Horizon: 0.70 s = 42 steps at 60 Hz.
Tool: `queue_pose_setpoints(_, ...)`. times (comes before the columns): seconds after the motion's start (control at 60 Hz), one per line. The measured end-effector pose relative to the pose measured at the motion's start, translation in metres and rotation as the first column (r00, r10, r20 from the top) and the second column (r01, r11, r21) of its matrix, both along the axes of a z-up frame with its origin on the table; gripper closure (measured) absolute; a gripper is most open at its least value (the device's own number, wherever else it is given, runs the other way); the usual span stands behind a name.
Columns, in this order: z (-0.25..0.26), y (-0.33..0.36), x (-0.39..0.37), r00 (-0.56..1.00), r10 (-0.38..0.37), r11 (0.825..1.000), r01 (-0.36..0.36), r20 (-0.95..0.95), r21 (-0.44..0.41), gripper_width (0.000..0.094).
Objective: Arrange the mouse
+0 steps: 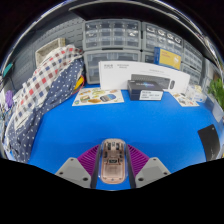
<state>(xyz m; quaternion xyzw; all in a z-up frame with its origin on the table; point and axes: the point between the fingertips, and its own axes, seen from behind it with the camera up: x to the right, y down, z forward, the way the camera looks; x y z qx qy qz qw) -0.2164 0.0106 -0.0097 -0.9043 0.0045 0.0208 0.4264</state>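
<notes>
The tongs (pixel 113 170) pinch a small beige, rounded computer mouse (pixel 113 157), both purple-padded fingers (pixel 88 160) pressing against its sides, with the mouse's nose pointing forward along them. Whether the mouse rests on the blue bench (pixel 120 125) or is carried just above it cannot be told from this view.

Taking the mouse as the landmark: ahead of it lies a wide stretch of bare blue surface. Beyond that, and slightly to its left, a flat printed card with pictures (pixel 97 97) lies on the bench. Straight beyond stands a white rectangular box (pixel 125 72), with a dark grey device (pixel 148 86) in front of it. Behind these rise clear plastic drawer cabinets (pixel 112 37). Far to the mouse's left hangs a red, white and blue checked cloth (pixel 42 85). Off to its right, a small white label card (pixel 187 99) lies beyond it and a dark flat object (pixel 209 141) lies nearer.

As for progress, the grasp appears done: the mouse is secured. What seems left is the arranging itself, namely bringing the mouse to its intended spot, setting it down squarely and letting go. The pictures show no marked target, so where it belongs cannot be judged; the open blue area ahead looks the likeliest place.
</notes>
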Motion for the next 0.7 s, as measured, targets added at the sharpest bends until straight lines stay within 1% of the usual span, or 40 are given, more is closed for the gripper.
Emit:
queue_pose_setpoints(0.033,0.0,0.0,0.0,1.0,-0.006,1.0,0.006,-0.007,0.002,0.0494)
queue_pose_setpoints(0.05,0.0,0.0,0.0,1.0,-0.007,1.0,0.007,-0.008,0.003,0.0515)
queue_pose_setpoints(0.067,-0.001,0.0,0.0,1.0,-0.004,1.0,0.004,-0.008,0.003,0.0512)
queue_pose_setpoints(0.083,0.0,0.0,0.001,1.0,-0.004,1.0,0.004,-0.006,0.004,0.0543)
queue_pose_setpoints(0.1,-0.001,0.0,0.0,1.0,-0.002,1.0,0.002,-0.006,0.001,0.0534)
queue_pose_setpoints(0.117,-0.001,0.0,0.0,1.0,-0.003,1.0,0.003,-0.007,-0.001,0.0576)
queue_pose_setpoints(0.133,-0.001,-0.001,0.001,1.0,-0.001,1.0,0.001,-0.006,-0.005,0.0575)
queue_pose_setpoints(0.15,-0.002,-0.001,0.0,1.0,0.0,1.0,0.0,-0.007,-0.007,0.0602)
queue_pose_setpoints(0.183,-0.002,0.0,0.001,1.0,0.006,1.0,-0.007,-0.004,-0.017,0.0601)
queue_pose_setpoints(0.2,-0.002,0.0,0.001,1.0,0.01,1.0,-0.01,-0.003,-0.02,0.0624)
queue_pose_setpoints(0.317,0.001,0.0,0.0,0.998,0.024,0.999,-0.026,-0.05,-0.042,0.0627)
queue_pose_setpoints(0.367,0.001,-0.002,0.002,0.998,0.045,0.997,-0.048,-0.052,-0.064,0.0626)
queue_pose_setpoints(0.4,0.009,-0.003,0.006,0.997,0.071,0.995,-0.073,-0.035,-0.062,0.0625)
queue_pose_setpoints(0.467,0.042,0.004,0.019,0.993,0.116,0.993,-0.117,-0.017,-0.016,0.0625)
queue_pose_setpoints(0.55,0.107,0.019,0.05,0.991,0.135,0.987,-0.135,0.012,0.09,0.0623)
queue_pose_setpoints(0.6,0.15,0.028,0.075,0.989,0.144,0.976,-0.149,0.044,0.16,0.0625)
queue_pose_setpoints(0.7,0.228,0.037,0.142,0.989,0.12,0.951,-0.14,0.089,0.275,0.0623)
